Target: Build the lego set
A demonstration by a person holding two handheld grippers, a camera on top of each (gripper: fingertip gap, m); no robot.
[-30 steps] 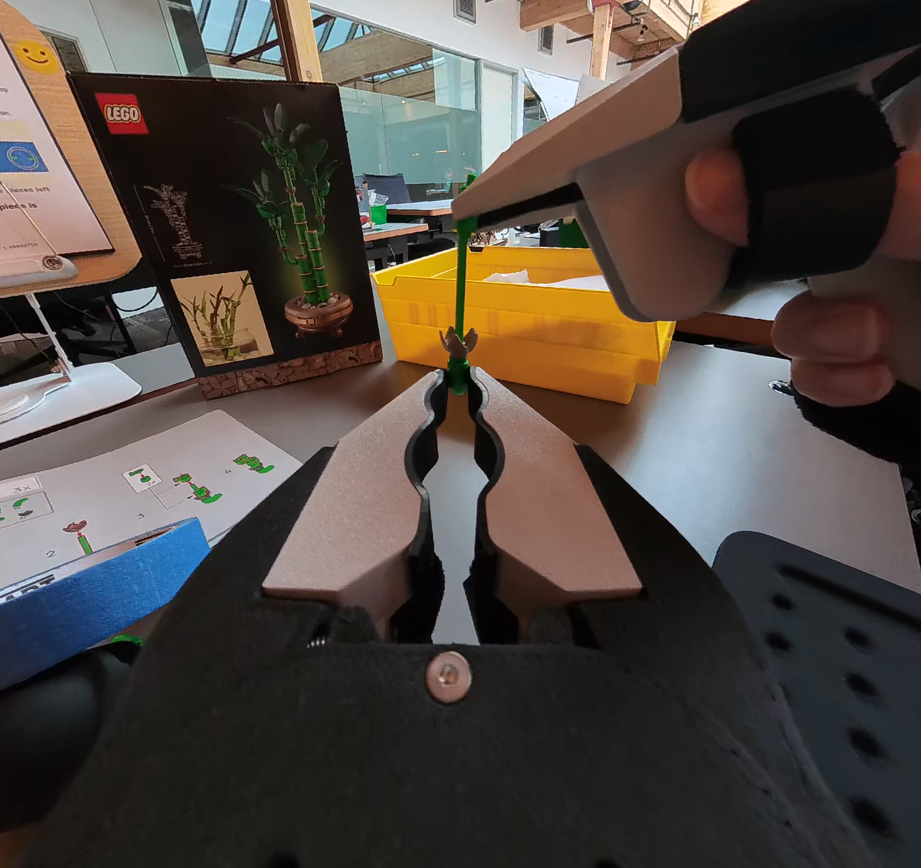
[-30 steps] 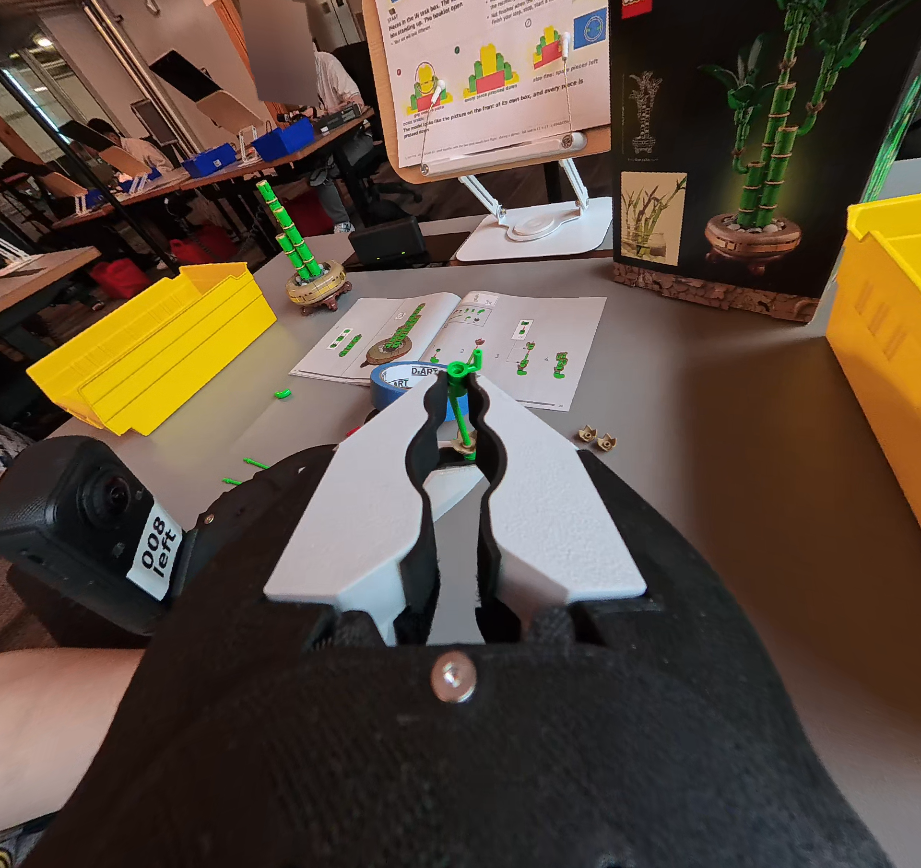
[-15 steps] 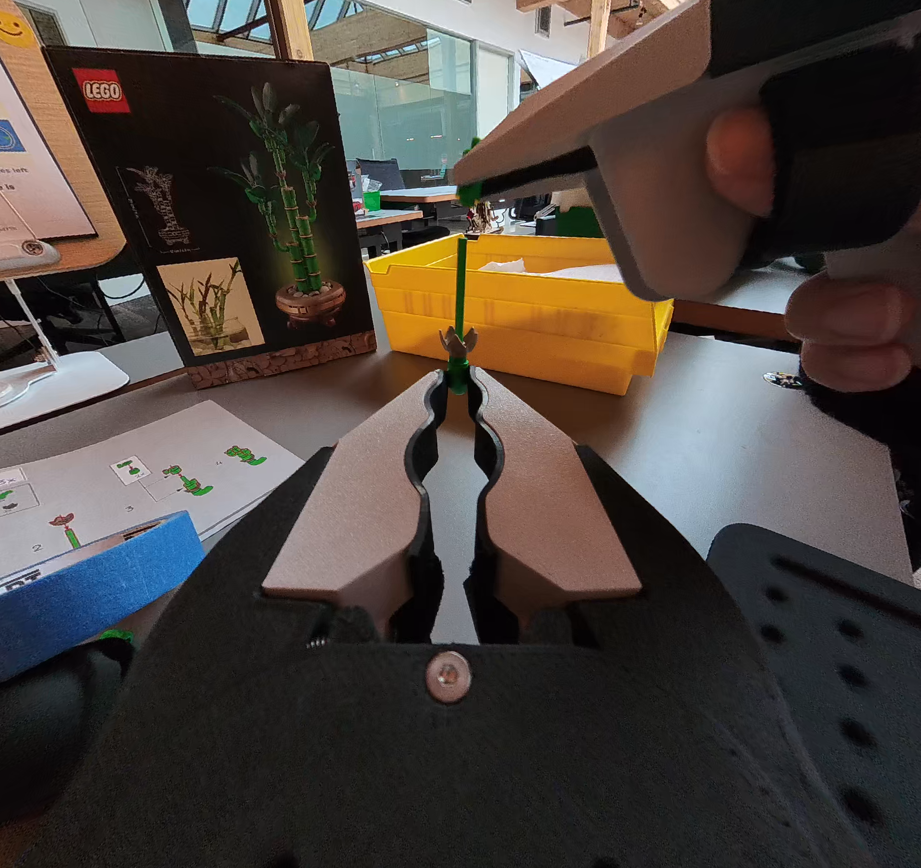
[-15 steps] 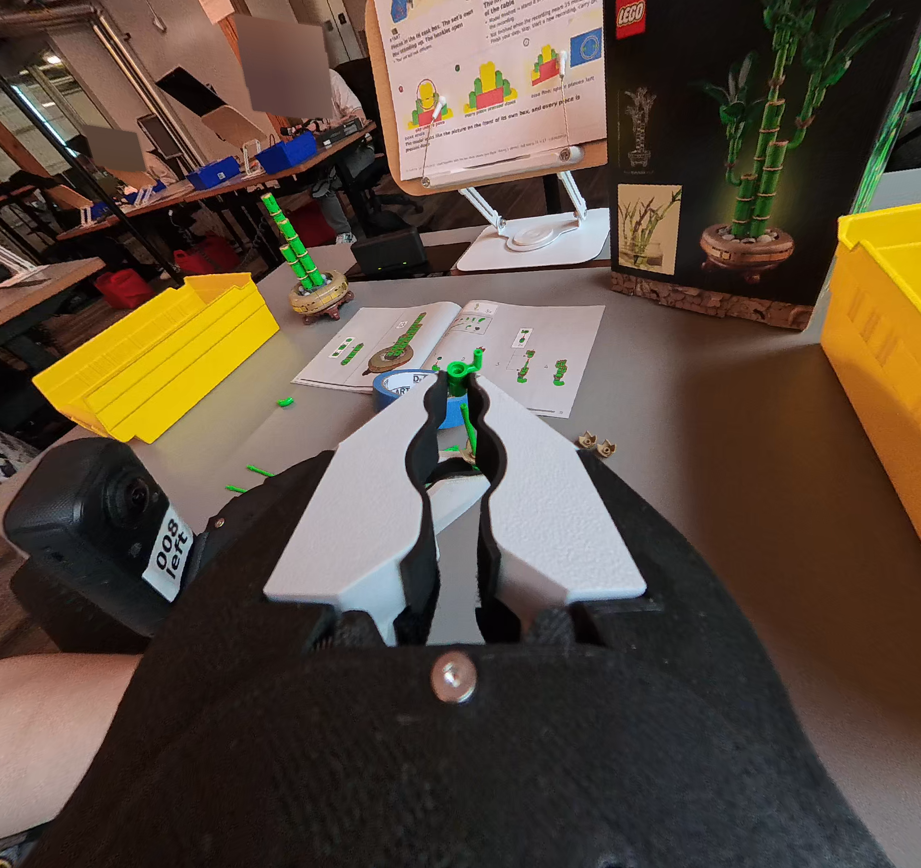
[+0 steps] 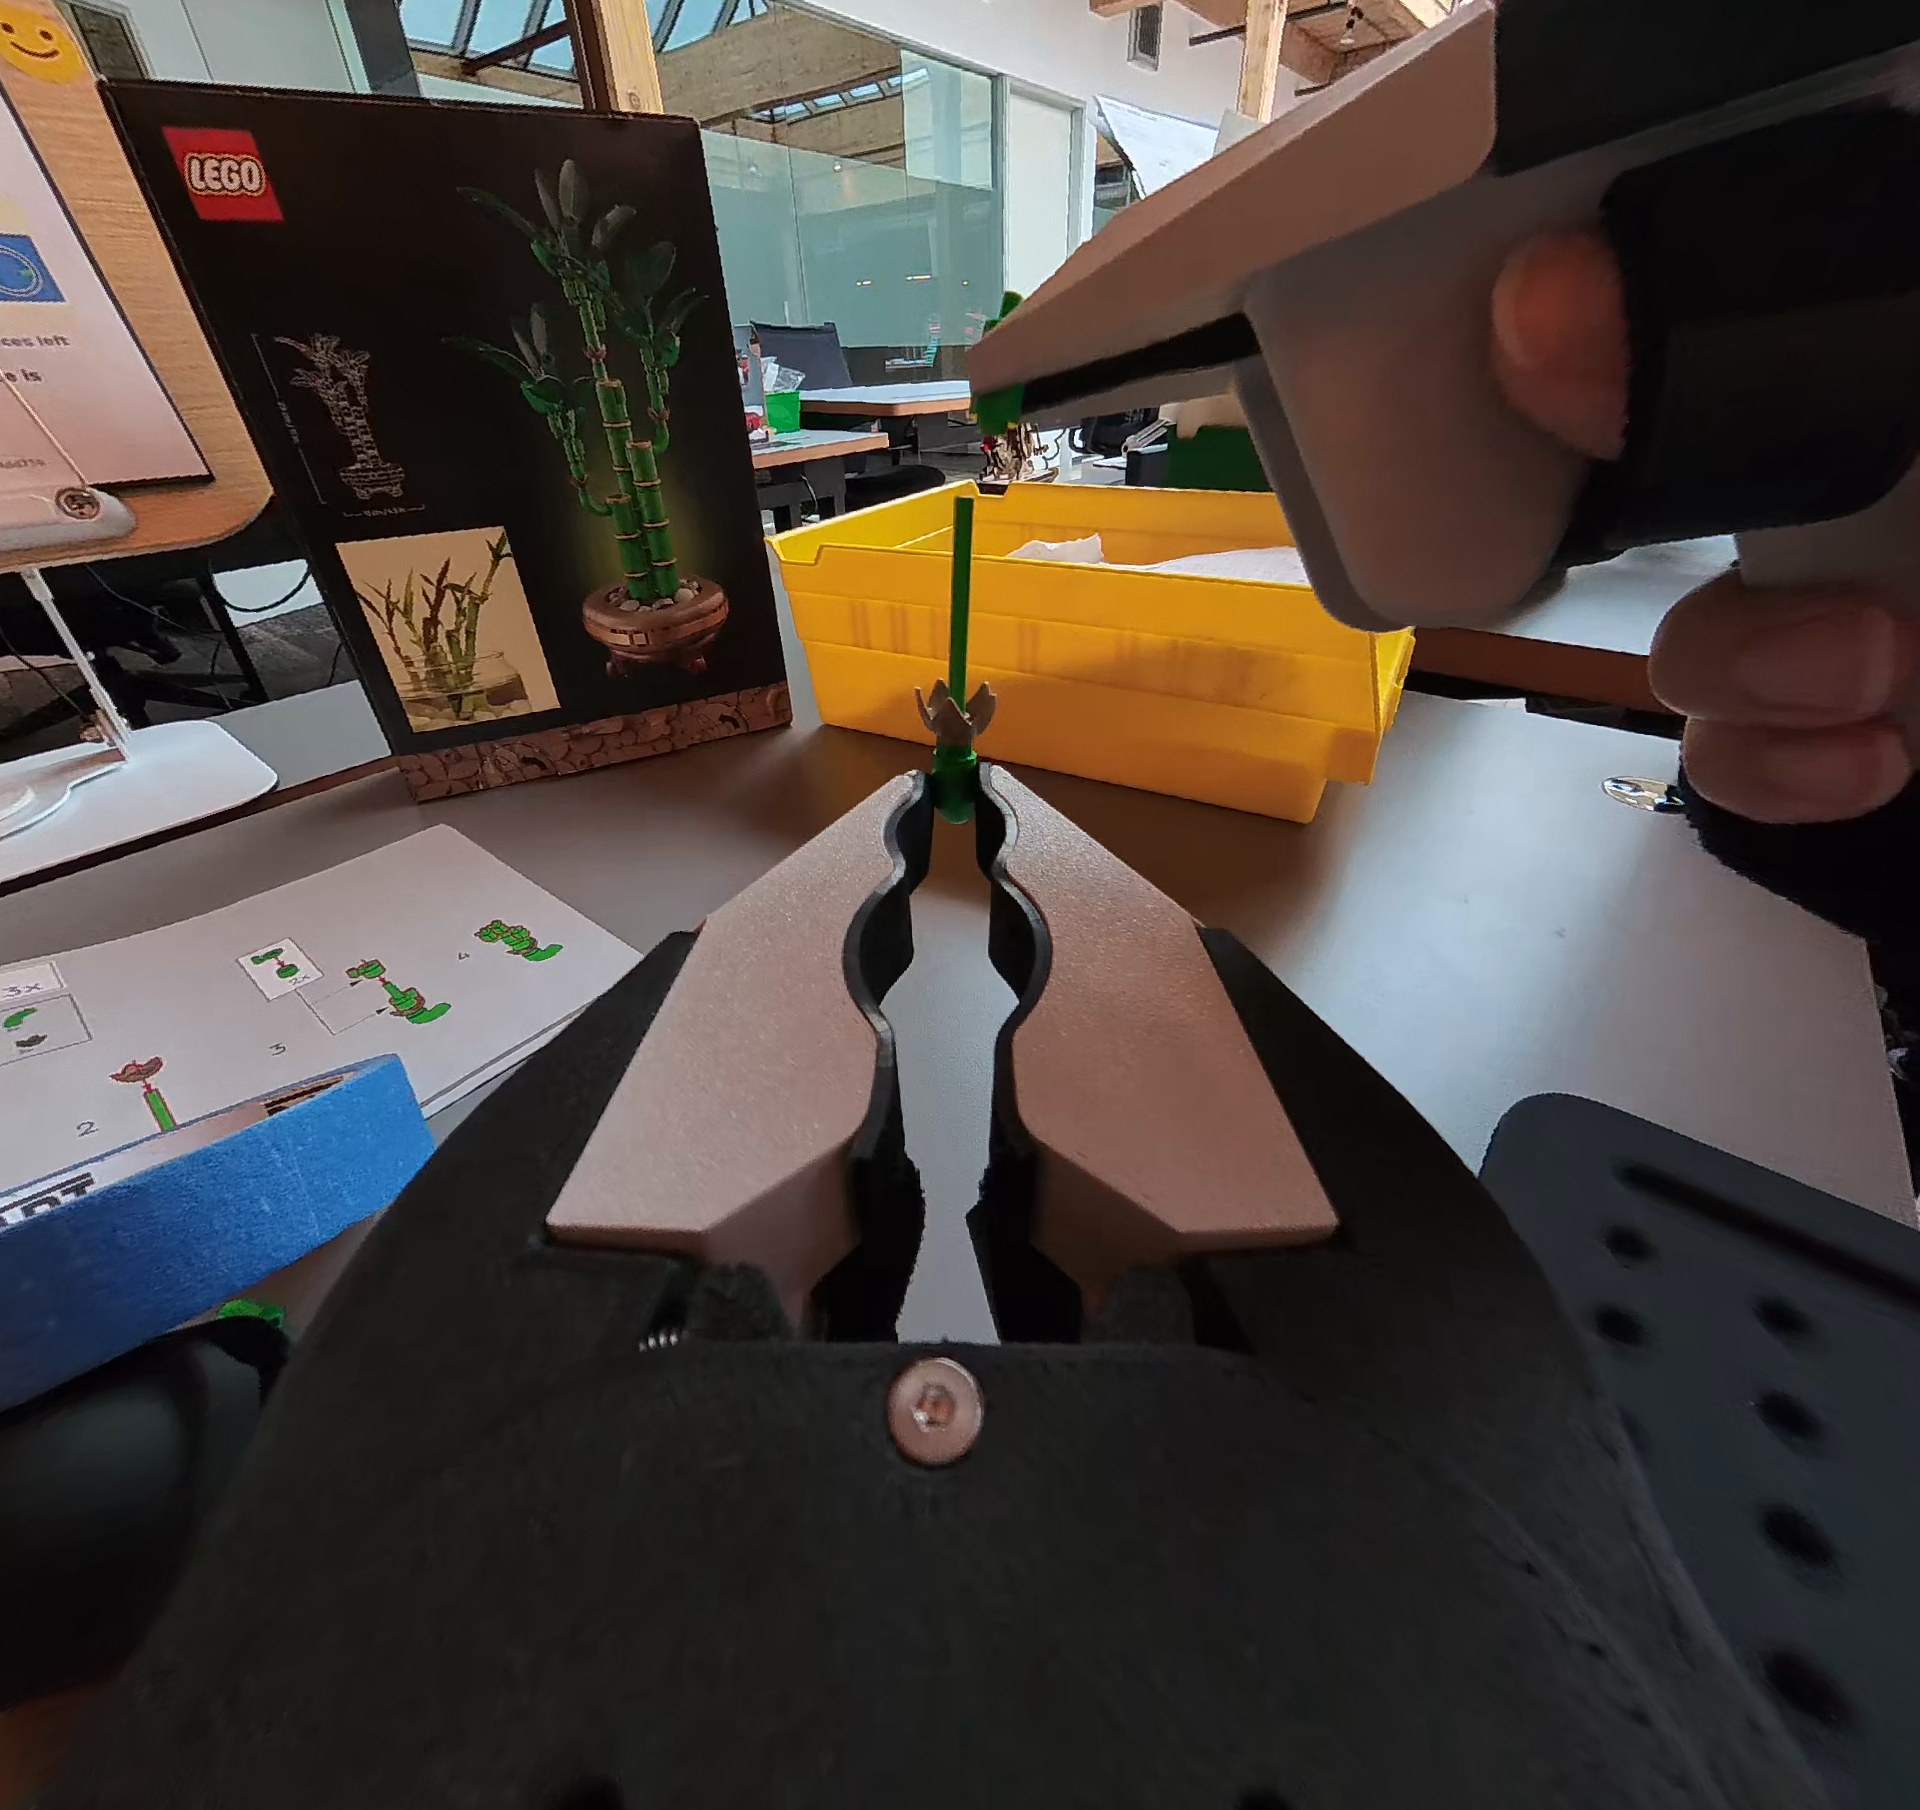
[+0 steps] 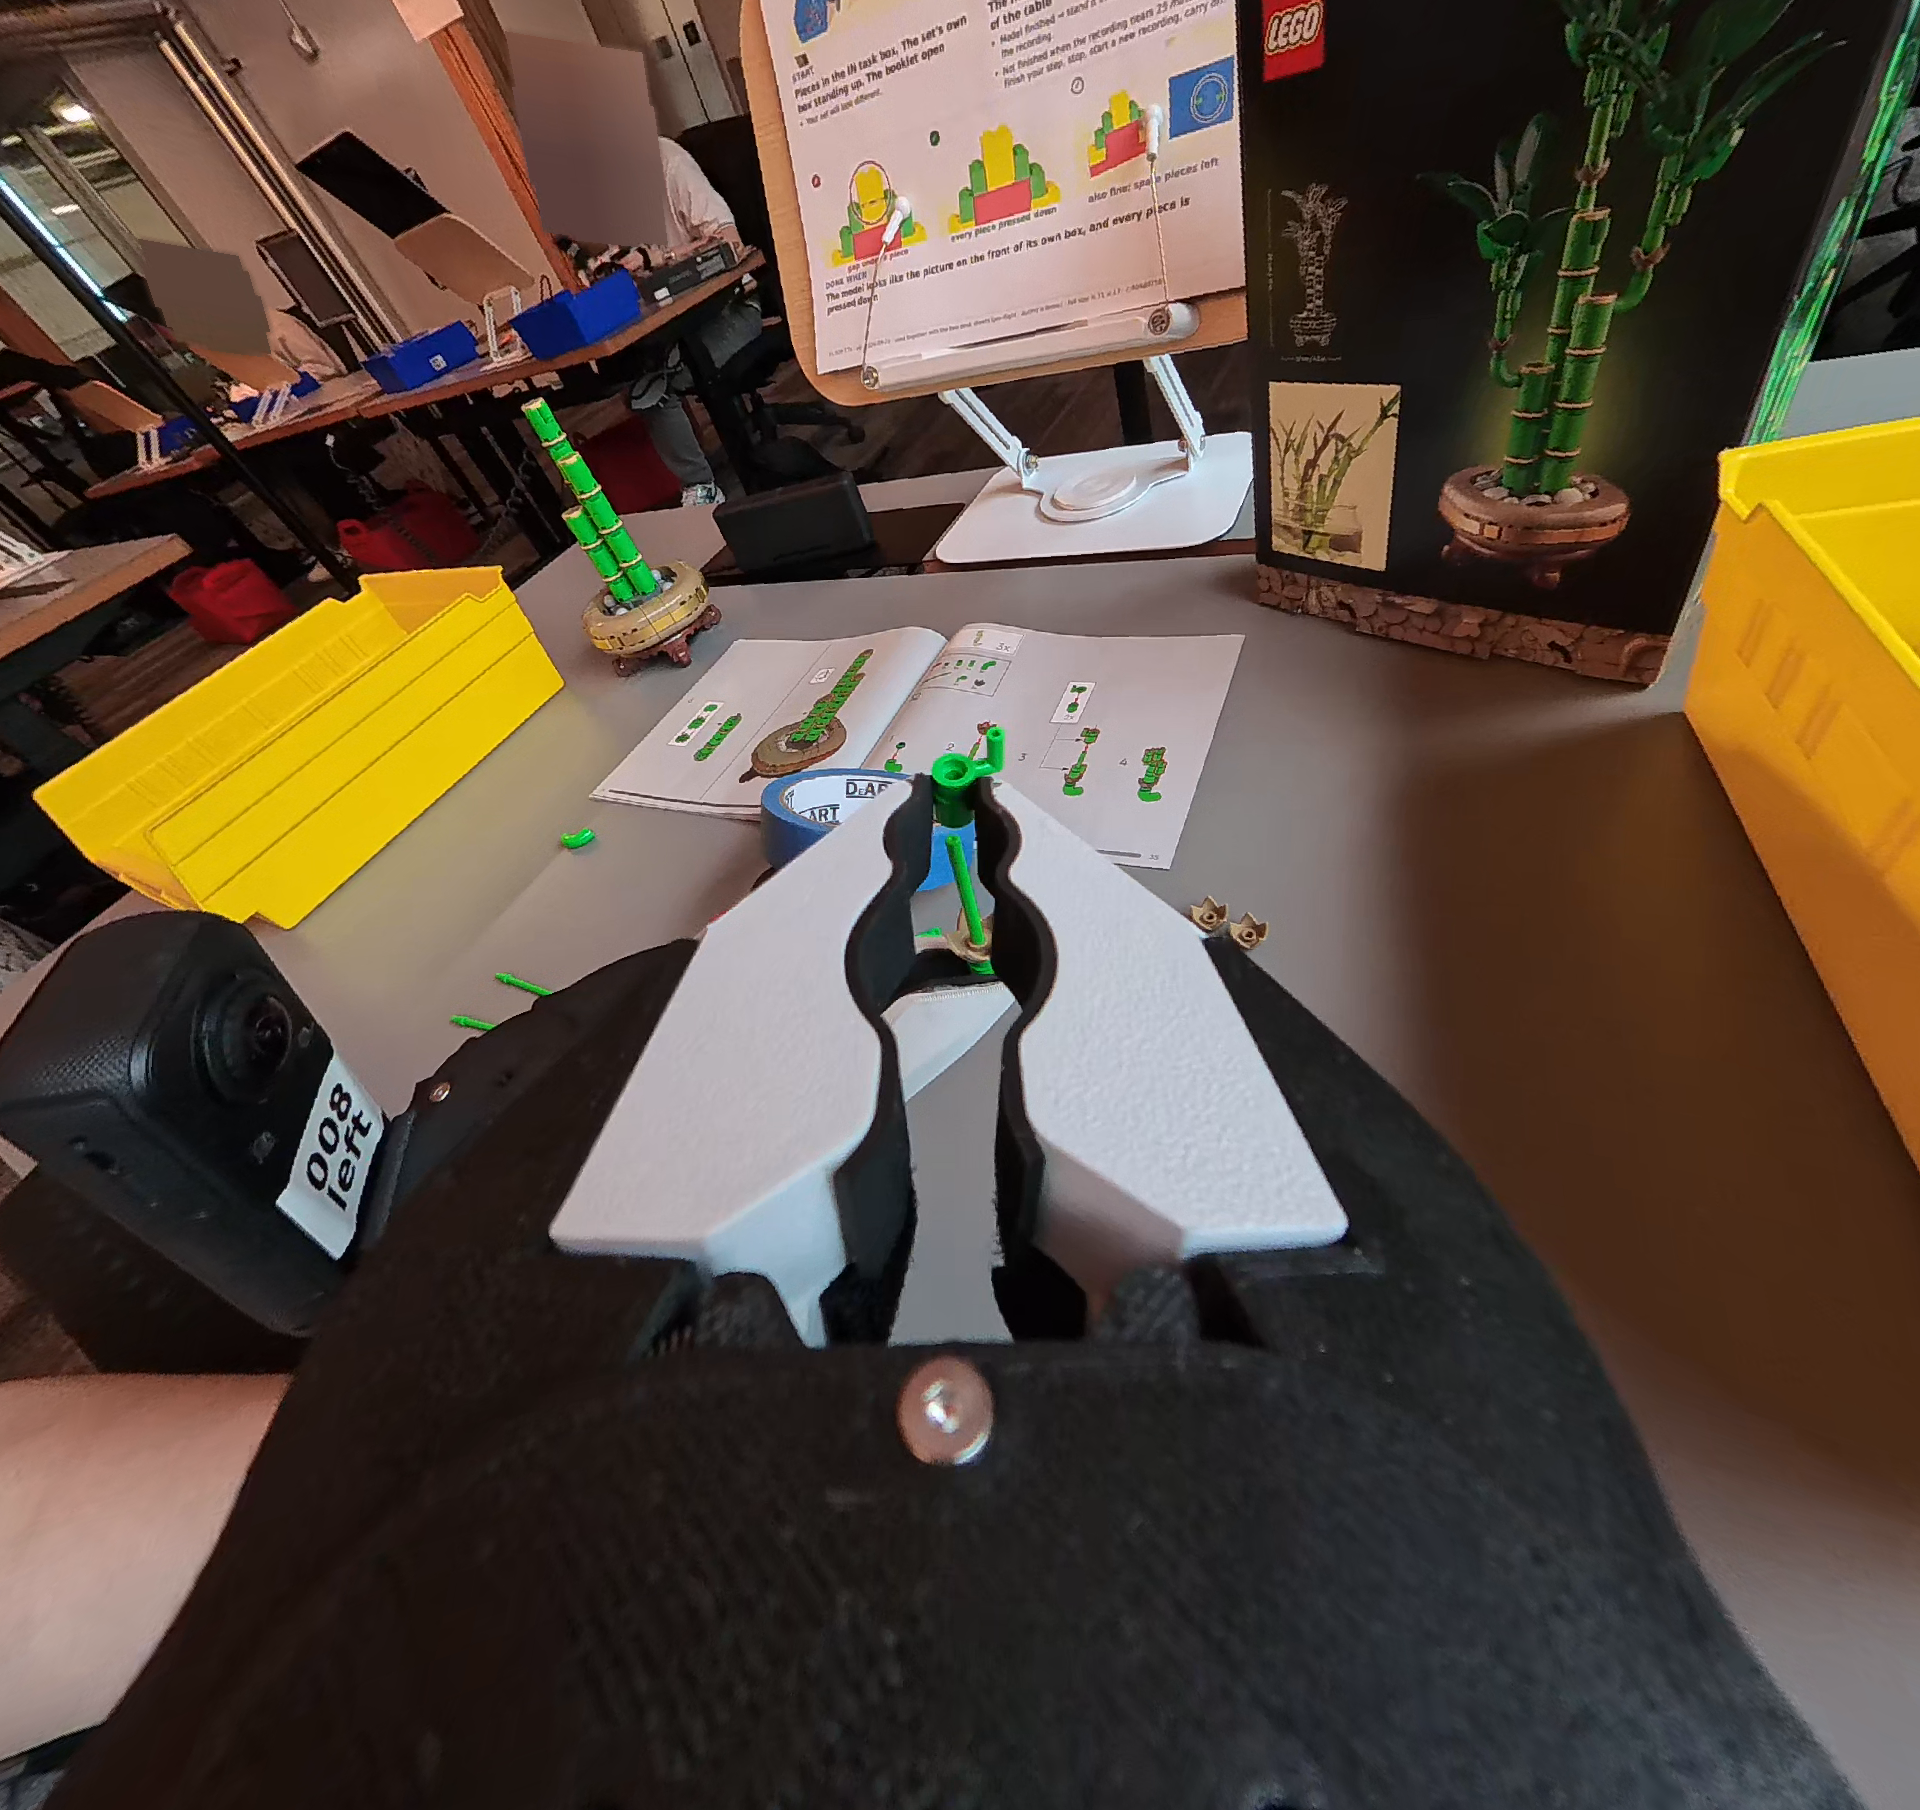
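My left gripper (image 5: pixel 953 804) is shut on the base of a thin green rod (image 5: pixel 959 597) that stands upright and carries a tan leaf collar (image 5: pixel 954 708). My right gripper (image 5: pixel 992 404) is above the rod's top with a clear gap and is shut on a small green clip piece (image 5: pixel 997 406). In the right wrist view the right gripper (image 6: pixel 956 794) holds that clip piece (image 6: pixel 961 771). The rod (image 6: pixel 968 898) shows below it between the fingers. A partly built bamboo model (image 6: pixel 623 565) stands at the far left of the table.
A yellow bin (image 5: pixel 1091 680) sits behind the rod and another yellow bin (image 6: pixel 312 732) at the left. The set box (image 5: pixel 468 410), open booklet (image 5: pixel 312 981) and blue tape roll (image 5: pixel 208 1199) lie ahead-left. Two tan pieces (image 6: pixel 1228 921) and loose green bits (image 6: pixel 577 838) lie on the table. Across from one pair of fingers to the other is roughly 6 cm.
My right gripper has lifted off the rod's top with the green clip piece still in it, opening a gap. My left gripper keeps holding the rod upright.
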